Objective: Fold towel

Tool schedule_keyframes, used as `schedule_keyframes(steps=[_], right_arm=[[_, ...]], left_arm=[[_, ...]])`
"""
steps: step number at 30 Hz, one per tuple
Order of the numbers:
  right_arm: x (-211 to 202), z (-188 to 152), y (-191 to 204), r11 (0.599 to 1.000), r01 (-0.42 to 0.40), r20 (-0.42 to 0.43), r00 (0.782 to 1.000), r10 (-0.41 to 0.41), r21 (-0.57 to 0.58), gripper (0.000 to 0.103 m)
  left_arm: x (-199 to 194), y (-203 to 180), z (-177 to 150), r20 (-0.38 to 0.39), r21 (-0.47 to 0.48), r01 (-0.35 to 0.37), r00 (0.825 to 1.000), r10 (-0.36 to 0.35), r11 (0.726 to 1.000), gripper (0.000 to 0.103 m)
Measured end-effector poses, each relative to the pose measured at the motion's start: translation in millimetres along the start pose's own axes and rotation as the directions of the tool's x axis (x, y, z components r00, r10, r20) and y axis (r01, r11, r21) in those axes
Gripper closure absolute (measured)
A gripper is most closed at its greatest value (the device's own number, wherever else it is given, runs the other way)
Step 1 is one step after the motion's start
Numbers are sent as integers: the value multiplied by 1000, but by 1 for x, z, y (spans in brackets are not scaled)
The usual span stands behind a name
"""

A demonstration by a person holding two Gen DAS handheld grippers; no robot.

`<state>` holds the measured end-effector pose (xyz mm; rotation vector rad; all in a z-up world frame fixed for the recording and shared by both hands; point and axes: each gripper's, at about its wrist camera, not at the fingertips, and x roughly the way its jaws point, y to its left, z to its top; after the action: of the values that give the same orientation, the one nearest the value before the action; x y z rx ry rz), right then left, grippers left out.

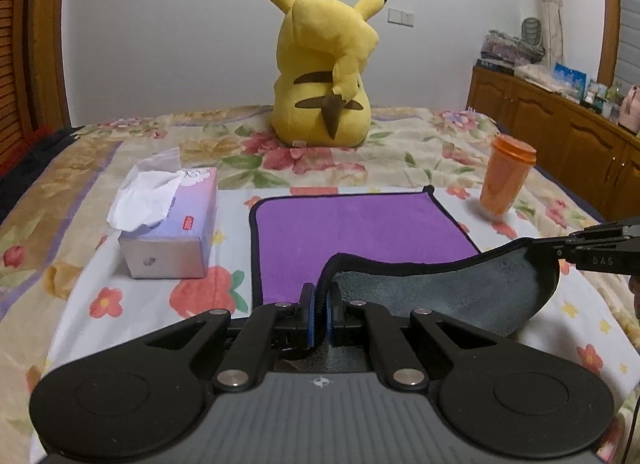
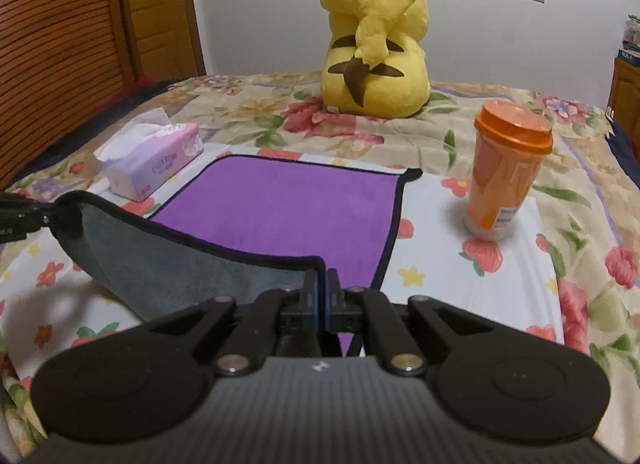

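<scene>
Both my tongs are clamped on the near edge of the towel (image 1: 360,224). My left gripper (image 1: 320,304) has its jaws pressed together on the black-piped hem at the towel's near left corner; my right gripper (image 2: 322,284) is pinched the same way on the near right corner, and in the left wrist view it enters from the right side (image 1: 592,244) with the hem between its tips. The edge held between the two is lifted off the bed (image 1: 100,192), sagging slightly in the middle, and shows the grey underside toward the cameras. Beyond the lifted edge the rest of the towel lies flat, purple side up, on the floral bedspread, its far right corner ending in a small black tab. To the towel's left, just beside it but apart, sits a tissue box (image 1: 168,232) with a white tissue pulled up from the top. To the right, near the far corner, stands an orange cup (image 2: 508,168) with an orange lid, upright. Farther back, on the bed near the wall, a yellow plush toy (image 1: 324,64) sits with its back to me.
</scene>
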<state>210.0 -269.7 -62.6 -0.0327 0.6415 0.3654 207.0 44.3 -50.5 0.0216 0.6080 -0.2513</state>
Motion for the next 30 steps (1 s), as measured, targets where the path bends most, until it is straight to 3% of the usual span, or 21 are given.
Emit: schedule_keyframes(steps=[30], right_arm=[[29, 6, -16, 998, 7, 24, 1000, -6, -59, 99]], left_arm=[[40, -1, 16, -12, 73, -6, 1000, 7, 997, 95]])
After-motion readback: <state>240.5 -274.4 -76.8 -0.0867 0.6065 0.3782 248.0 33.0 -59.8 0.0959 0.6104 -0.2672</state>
